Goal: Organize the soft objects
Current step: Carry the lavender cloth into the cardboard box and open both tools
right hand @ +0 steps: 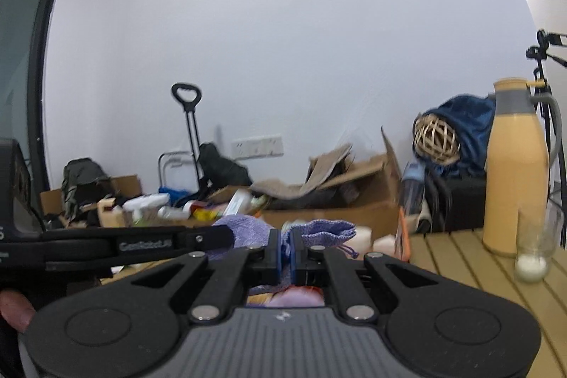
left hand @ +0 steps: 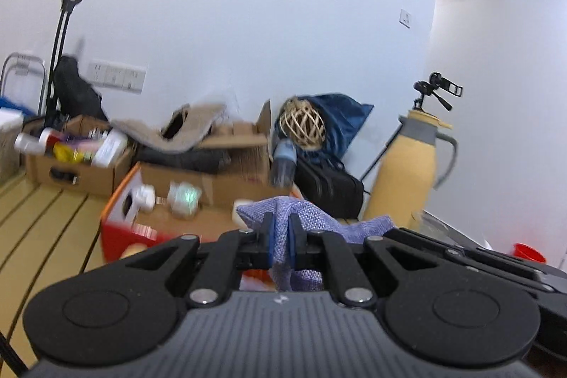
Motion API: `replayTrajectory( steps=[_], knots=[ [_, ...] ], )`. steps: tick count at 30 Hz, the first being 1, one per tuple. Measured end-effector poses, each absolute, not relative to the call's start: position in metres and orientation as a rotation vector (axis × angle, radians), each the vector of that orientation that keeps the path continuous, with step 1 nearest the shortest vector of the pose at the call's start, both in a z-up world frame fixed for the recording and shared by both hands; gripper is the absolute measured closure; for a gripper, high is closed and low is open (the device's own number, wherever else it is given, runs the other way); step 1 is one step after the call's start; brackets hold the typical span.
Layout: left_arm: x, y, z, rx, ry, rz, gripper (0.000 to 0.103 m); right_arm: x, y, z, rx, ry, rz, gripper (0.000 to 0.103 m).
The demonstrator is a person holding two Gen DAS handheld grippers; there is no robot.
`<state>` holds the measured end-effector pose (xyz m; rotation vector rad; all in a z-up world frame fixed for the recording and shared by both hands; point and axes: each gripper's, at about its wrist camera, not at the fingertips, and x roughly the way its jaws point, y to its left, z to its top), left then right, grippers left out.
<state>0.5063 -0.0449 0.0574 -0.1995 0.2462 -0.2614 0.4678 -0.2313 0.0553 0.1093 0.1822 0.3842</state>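
Observation:
A purple knitted cloth hangs between both grippers, lifted above the table. My left gripper is shut on one part of it, the fabric bunched between the blue pads. My right gripper is shut on another part of the same purple cloth. The left gripper's arm crosses the right wrist view from the left, close beside the right gripper. In the left wrist view, the right gripper's body sits at the lower right.
A wooden slatted table holds a tall yellow thermos and a glass jar. An orange-red box stands on the table. Cardboard boxes full of clutter, a wicker ball, blue fabric and black bags line the wall.

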Motion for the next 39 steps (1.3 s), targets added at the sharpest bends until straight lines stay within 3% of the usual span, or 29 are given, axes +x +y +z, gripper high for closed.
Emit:
replayTrajectory(
  steps=[13, 18, 25, 30, 32, 33, 34, 39],
  knots=[
    [0.651, -0.1, 0.089, -0.23, 0.191, -0.112, 0.094, 0.614, -0.25, 0.089, 0.116, 0.137, 0.294, 0.099],
    [0.682, -0.099, 0.078, -0.177, 0.154, -0.118, 0.094, 0.659, -0.254, 0.076, 0.097, 0.174, 0.309, 0.099],
    [0.741, -0.087, 0.023, -0.126, 0.483, -0.172, 0.094, 0.716, -0.247, 0.019, 0.068, 0.426, 0.311, 0.099],
    [0.741, -0.084, -0.011, -0.104, 0.654, -0.237, 0.093, 0.706, -0.248, -0.001, 0.029, 0.518, 0.317, 0.098],
    [0.736, -0.087, -0.017, -0.082, 0.674, -0.265, 0.084, 0.7, -0.244, -0.006, -0.006, 0.548, 0.315, 0.093],
    [0.732, -0.088, -0.019, -0.077, 0.677, -0.274, 0.066, 0.696, -0.243, -0.006, -0.015, 0.556, 0.309, 0.091],
    [0.729, -0.088, -0.02, -0.079, 0.682, -0.269, 0.059, 0.694, -0.243, -0.006, -0.016, 0.561, 0.297, 0.092],
    [0.693, -0.068, 0.019, -0.094, 0.627, -0.265, 0.045, 0.661, -0.251, 0.034, 0.003, 0.513, 0.297, 0.079]
  ],
)
